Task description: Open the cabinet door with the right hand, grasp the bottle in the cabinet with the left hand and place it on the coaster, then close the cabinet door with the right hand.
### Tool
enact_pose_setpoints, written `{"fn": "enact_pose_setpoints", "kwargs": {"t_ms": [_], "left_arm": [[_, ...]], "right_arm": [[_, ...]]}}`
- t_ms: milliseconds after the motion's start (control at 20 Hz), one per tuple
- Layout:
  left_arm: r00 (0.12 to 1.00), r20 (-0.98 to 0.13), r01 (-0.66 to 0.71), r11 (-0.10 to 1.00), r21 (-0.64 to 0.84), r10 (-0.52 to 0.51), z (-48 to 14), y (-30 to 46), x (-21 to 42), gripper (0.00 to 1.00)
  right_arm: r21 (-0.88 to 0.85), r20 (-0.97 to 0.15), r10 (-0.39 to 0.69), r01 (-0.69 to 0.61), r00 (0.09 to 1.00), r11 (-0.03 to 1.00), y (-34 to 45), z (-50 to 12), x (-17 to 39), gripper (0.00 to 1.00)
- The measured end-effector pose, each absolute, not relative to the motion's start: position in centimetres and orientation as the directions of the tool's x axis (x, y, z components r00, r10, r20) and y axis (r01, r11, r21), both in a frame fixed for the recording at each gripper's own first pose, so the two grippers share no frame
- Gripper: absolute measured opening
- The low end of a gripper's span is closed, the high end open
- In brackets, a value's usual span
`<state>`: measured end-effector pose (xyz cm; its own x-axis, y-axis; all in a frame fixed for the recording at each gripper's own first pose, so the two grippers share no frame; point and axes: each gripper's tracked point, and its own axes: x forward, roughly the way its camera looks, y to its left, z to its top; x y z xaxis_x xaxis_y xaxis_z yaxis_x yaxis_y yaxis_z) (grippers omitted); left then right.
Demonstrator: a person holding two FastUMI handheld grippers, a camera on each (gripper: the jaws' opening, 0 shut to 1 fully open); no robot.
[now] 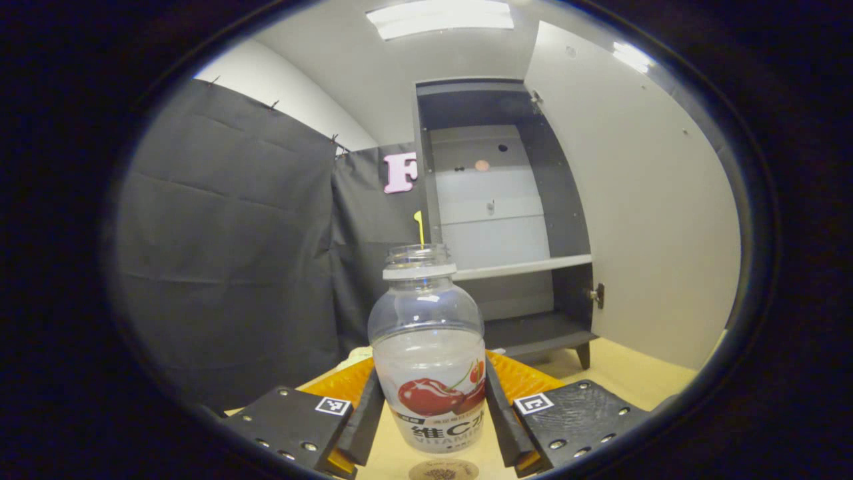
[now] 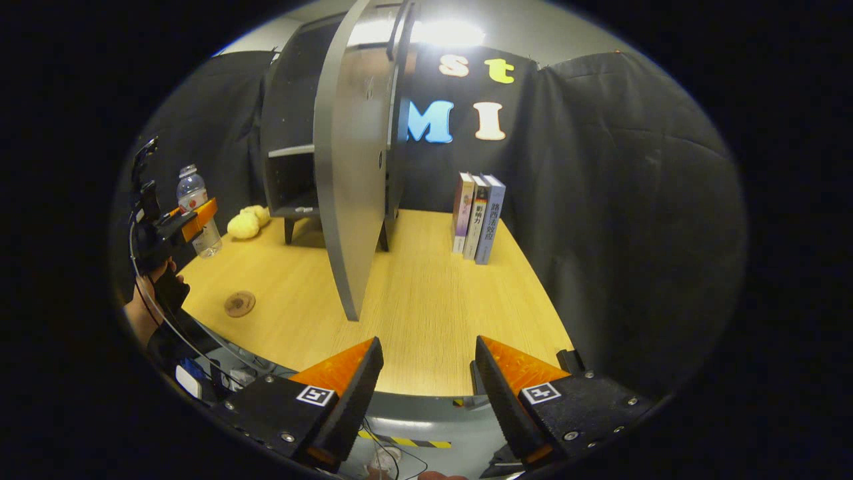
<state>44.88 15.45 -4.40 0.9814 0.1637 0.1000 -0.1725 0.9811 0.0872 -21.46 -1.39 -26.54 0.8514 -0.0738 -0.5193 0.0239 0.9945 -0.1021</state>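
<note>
In the left gripper view the left hand-held gripper (image 1: 432,417) holds the bottle (image 1: 428,353) upright, with both fingers pressed on its lower body from the two sides; the bottle is clear, without a cap, with a cherry label. Directly under it, at the bottom edge of the view, the round coaster (image 1: 443,470) lies on the counter (image 1: 633,377); whether the bottle touches the coaster I cannot tell. Behind the bottle stands the cabinet (image 1: 496,220) with its door (image 1: 640,213) swung wide open to the right; its shelf is bare.

In the right gripper view the right hand-held gripper (image 2: 426,393) is open, its two fingers apart with nothing between them; it is level at the near edge of the counter (image 2: 426,300), pointing toward the edge of the open door (image 2: 350,173). Far on the left a hand (image 2: 156,280) carries the other hand-held gripper (image 2: 190,223), raised above the counter, with the bottle (image 2: 194,210) in it; the coaster (image 2: 239,303) lies near, below it. Three books (image 2: 478,217) stand upright right of the cabinet (image 2: 293,133); a yellow soft object (image 2: 248,221) lies beside the cabinet's foot.
</note>
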Motion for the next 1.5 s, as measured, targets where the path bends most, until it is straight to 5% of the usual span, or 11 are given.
{"fn": "enact_pose_setpoints", "kwargs": {"t_ms": [450,850,900,1000,1100,1250,1500], "left_arm": [[0.985,0.056,-0.172,0.975,0.137,0.166,-5.9,15.9,44.9,0.72],[0.984,0.033,-0.179,0.981,0.07,0.177,-6.5,15.9,45.2,0.74],[0.983,0.031,-0.182,0.981,0.067,0.181,-6.6,16.0,45.3,0.8],[0.982,0.026,-0.19,0.979,0.068,0.189,-6.8,16.1,45.4,0.75],[0.985,-0.001,-0.171,0.984,0.053,0.171,-7.6,15.8,45.2,0.85],[0.984,0.01,-0.179,0.983,0.033,0.179,-7.2,16.6,44.8,0.79],[0.988,-0.02,-0.154,0.988,-0.028,0.153,-6.6,17.0,44.4,0.85]], "right_arm": [[-0.171,-0.639,-0.016,-0.122,0.769,0.978,0.8,-32.6,-20.6,0.88],[-0.218,-0.616,-0.029,-0.135,0.787,0.967,1.1,-31.9,-20.3,0.9],[-0.218,-0.62,-0.024,-0.143,0.784,0.965,1.3,-32.0,-20.4,0.9],[-0.216,-0.628,-0.014,-0.156,0.778,0.964,1.6,-32.3,-20.5,0.9],[-0.217,-0.632,-0.009,-0.166,0.775,0.962,1.9,-32.5,-20.6,0.9],[-0.209,-0.643,-0.003,-0.172,0.766,0.963,2.2,-33.0,-20.9,0.9],[-0.23,-0.638,0.006,-0.198,0.77,0.953,2.2,-33.3,-20.3,0.9]]}}
